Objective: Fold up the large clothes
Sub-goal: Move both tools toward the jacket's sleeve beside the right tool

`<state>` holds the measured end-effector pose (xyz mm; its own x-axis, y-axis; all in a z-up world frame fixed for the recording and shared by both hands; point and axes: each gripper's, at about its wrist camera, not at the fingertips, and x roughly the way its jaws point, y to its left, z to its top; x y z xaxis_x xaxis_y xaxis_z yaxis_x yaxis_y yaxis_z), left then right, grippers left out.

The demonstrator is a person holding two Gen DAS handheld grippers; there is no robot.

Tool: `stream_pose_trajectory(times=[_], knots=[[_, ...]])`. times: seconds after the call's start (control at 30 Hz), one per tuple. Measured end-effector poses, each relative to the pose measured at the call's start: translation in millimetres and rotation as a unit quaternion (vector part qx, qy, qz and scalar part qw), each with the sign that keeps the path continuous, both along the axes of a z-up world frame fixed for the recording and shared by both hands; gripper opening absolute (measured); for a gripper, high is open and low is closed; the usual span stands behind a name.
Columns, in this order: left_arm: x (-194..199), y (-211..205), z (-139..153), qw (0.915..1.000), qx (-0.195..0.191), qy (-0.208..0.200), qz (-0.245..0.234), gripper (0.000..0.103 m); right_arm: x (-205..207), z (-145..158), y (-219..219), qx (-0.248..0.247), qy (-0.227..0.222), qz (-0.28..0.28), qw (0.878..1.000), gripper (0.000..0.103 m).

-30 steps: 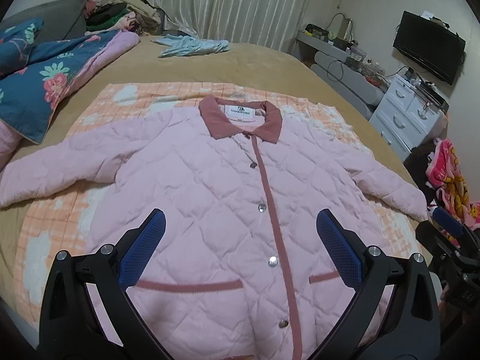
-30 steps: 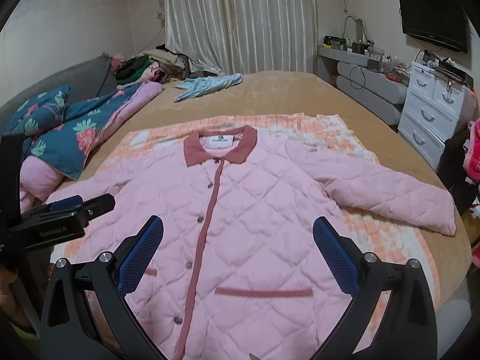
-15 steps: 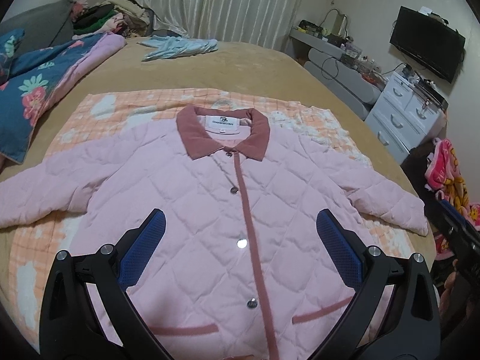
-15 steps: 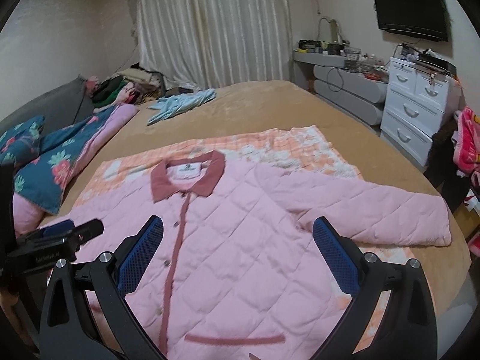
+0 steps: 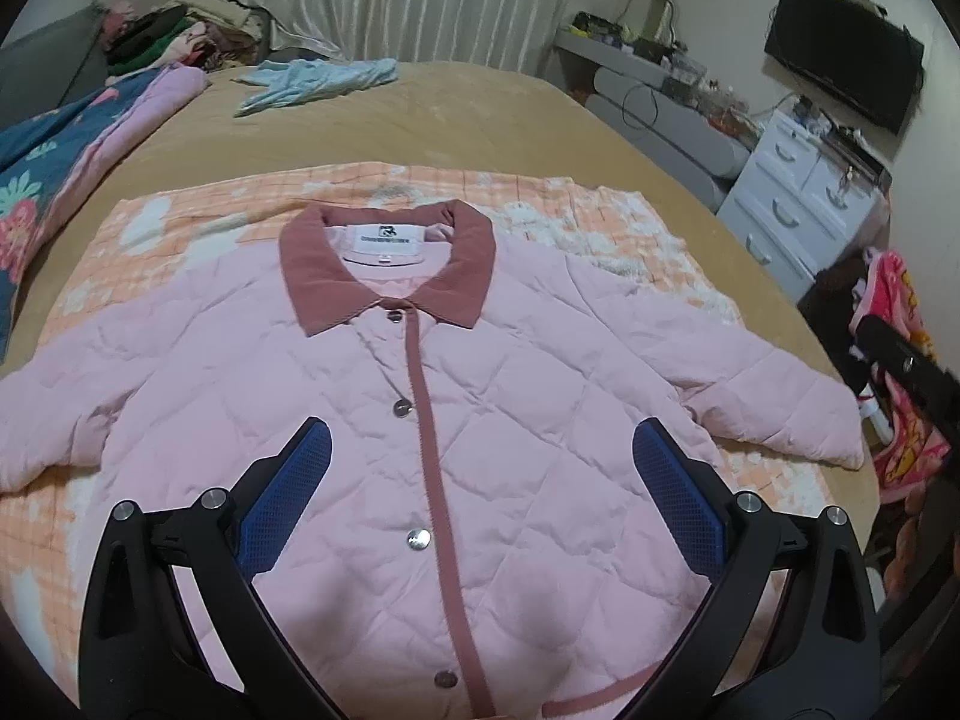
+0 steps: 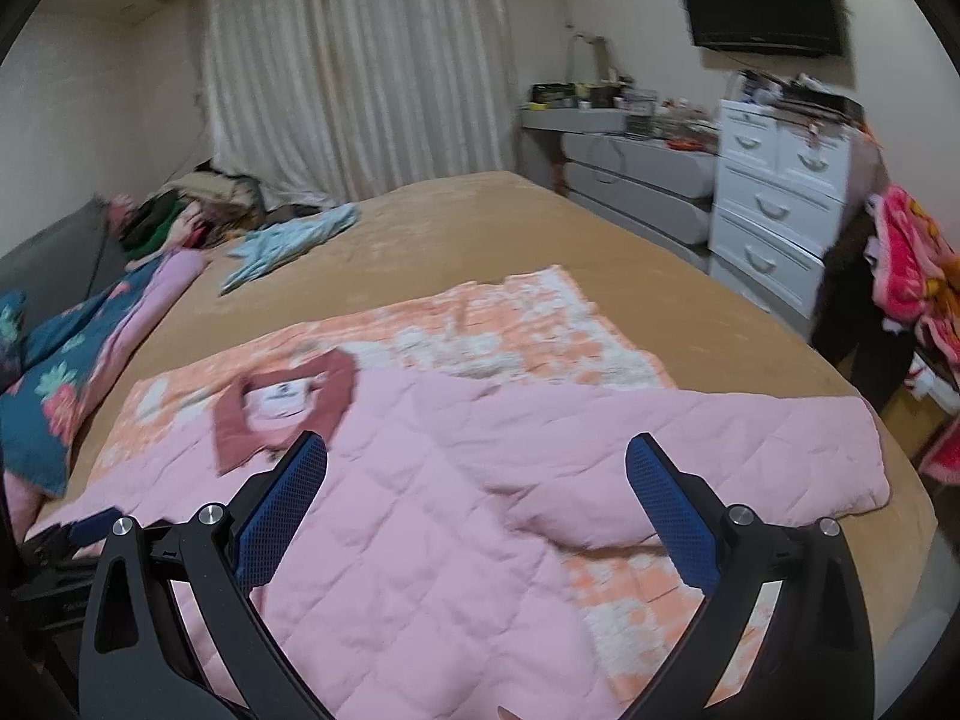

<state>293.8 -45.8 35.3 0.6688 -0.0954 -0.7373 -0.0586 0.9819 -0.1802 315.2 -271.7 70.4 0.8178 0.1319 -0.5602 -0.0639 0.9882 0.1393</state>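
A pink quilted jacket (image 5: 510,420) with a dusty-rose collar (image 5: 390,264) and snap buttons lies flat, front up, on an orange checked blanket (image 5: 180,228) on the bed. Both sleeves are spread outward. My left gripper (image 5: 480,480) is open and empty, hovering over the jacket's chest. My right gripper (image 6: 477,492) is open and empty over the jacket's right shoulder, with the right sleeve (image 6: 750,450) stretching toward the bed's edge. The jacket (image 6: 420,510) fills the lower part of the right wrist view. The left gripper's body (image 6: 66,546) shows at that view's left edge.
A tan bedspread (image 5: 450,120) covers the bed. A light blue garment (image 5: 312,78) lies at the far side. A floral blue quilt (image 5: 54,168) lies at the left. White drawers (image 6: 774,210) and a pile of pink clothes (image 6: 912,258) stand at the right.
Both grippers moved forward over the jacket toward the collar. The right gripper also swung right, over the right shoulder and sleeve. Both stayed open.
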Motion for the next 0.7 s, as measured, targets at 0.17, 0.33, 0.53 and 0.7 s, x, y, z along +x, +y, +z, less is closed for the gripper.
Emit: stream_pose_trajectory(times=[0.17,0.33,0.53,0.7], knots=[[18,-11,-12,0.9999,0.006,0.011,-0.007,0.094,17,-17,-36,0.005,0.008,-0.052,0.999,0.099],[35,-23,-25,0.9996,0.008,0.024,-0.011,0.094,31,-38,-74,0.005,0.022,-0.104,0.994,0.099],[52,-40,-36,0.9993,0.023,0.028,-0.01,0.094,44,-64,-110,-0.001,0.038,-0.157,0.987,0.099],[63,-53,-46,0.9989,0.029,0.033,-0.016,0.094,52,-86,-143,0.015,0.06,-0.199,0.978,0.099]])
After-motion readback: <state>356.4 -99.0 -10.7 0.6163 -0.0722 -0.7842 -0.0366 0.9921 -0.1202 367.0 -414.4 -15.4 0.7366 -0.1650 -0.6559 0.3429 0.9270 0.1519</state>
